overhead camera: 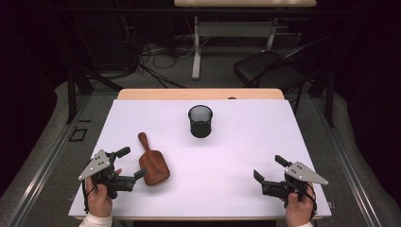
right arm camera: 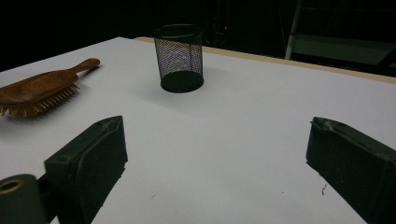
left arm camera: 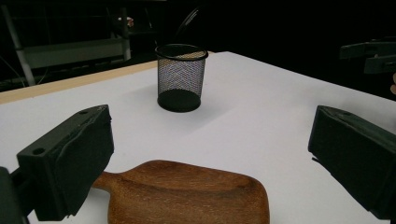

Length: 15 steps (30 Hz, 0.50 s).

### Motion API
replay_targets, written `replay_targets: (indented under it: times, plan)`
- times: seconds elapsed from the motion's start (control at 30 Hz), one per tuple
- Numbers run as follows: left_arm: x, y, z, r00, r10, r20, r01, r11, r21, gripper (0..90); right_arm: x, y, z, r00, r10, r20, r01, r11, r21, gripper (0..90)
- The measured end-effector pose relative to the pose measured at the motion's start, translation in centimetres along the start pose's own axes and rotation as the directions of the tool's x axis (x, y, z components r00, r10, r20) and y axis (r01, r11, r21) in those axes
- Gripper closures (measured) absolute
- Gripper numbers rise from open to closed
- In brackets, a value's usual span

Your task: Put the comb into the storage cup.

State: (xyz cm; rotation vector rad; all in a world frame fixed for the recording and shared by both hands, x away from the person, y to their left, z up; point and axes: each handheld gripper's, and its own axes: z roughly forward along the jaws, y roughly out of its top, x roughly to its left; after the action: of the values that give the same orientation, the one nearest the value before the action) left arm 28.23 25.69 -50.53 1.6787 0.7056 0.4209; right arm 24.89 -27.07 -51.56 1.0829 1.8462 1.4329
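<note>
A wooden hairbrush (overhead camera: 152, 163) lies bristles down on the white table (overhead camera: 236, 142), left of centre, with its handle pointing away from me. My left gripper (overhead camera: 132, 162) stands open just left of the brush head, with nothing between its jaws. In the left gripper view the brush (left arm camera: 187, 191) lies close below the open left gripper (left arm camera: 212, 130). A black mesh cup (overhead camera: 200, 121) stands upright near the table's far middle. At the front right my right gripper (overhead camera: 270, 168) is open and holds nothing. In the right gripper view the cup (right arm camera: 178, 57) and the brush (right arm camera: 39, 91) lie beyond the open right gripper (right arm camera: 217, 140).
A wooden strip (overhead camera: 198, 93) runs along the table's far edge. Beyond it stand another desk's legs (overhead camera: 196, 47), floor cables (overhead camera: 156, 56) and a dark chair (overhead camera: 269, 68). White tabletop stretches between the cup and the right gripper.
</note>
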Motion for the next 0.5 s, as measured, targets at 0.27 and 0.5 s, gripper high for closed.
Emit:
replay_targets:
  times: [0.27,0.5]
  plan:
    - [0.07,-0.06,0.09,0.9999,-0.013,0.001,0.013,0.9999,0.007,0.3,-0.07,0.02,-0.12,1.0,0.002,0.005,-0.002,1.0,-0.001,4.8]
    - [0.47,0.24,0.18,0.9987,-0.047,-0.021,0.047,0.9988,0.016,0.3,0.11,0.1,0.0,1.0,-0.002,0.0,0.002,1.0,-0.002,4.9]
